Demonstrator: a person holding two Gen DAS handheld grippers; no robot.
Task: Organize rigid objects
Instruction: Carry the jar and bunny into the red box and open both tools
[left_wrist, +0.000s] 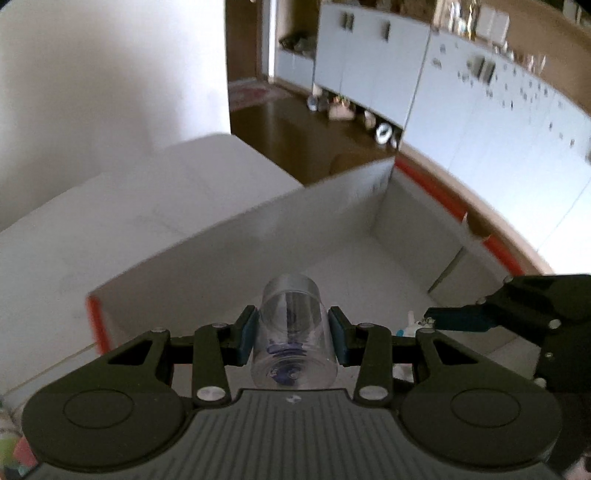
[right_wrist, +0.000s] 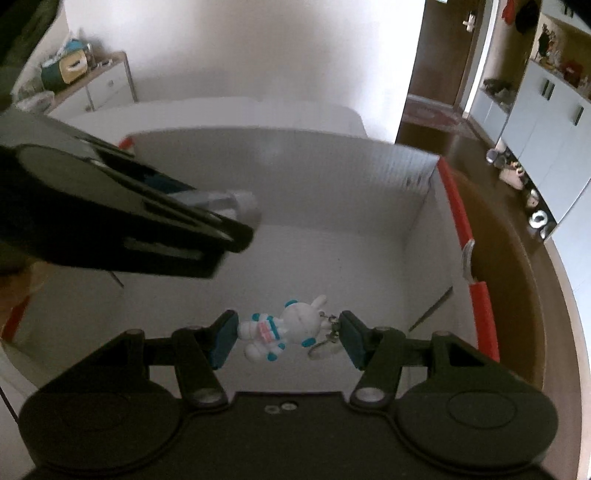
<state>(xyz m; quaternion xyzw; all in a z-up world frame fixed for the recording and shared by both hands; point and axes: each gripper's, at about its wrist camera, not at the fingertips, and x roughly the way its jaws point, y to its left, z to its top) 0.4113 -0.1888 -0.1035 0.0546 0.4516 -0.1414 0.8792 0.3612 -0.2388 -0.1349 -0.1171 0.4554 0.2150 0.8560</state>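
My left gripper (left_wrist: 293, 314) is shut on a clear plastic jar (left_wrist: 291, 332) with a silver lid, gripped across its body by the blue pads. It hangs over an open white box (left_wrist: 332, 214) with red outer edges. One blue finger (left_wrist: 461, 319) of the right gripper reaches in from the right. In the right wrist view, my right gripper (right_wrist: 288, 321) is shut on a white bunny keychain (right_wrist: 291, 321) with blue trim, held lengthwise above the box (right_wrist: 295, 177) floor. The left gripper (right_wrist: 236, 229) crosses the upper left, with the jar's lid (right_wrist: 245, 206) showing past it.
A white tabletop (left_wrist: 110, 206) spreads left of the box. Beyond it lie a brown wooden floor (left_wrist: 295, 140) and white cabinets (left_wrist: 369, 66) with small items at their base. A low cabinet with clutter (right_wrist: 92, 85) stands at the back left.
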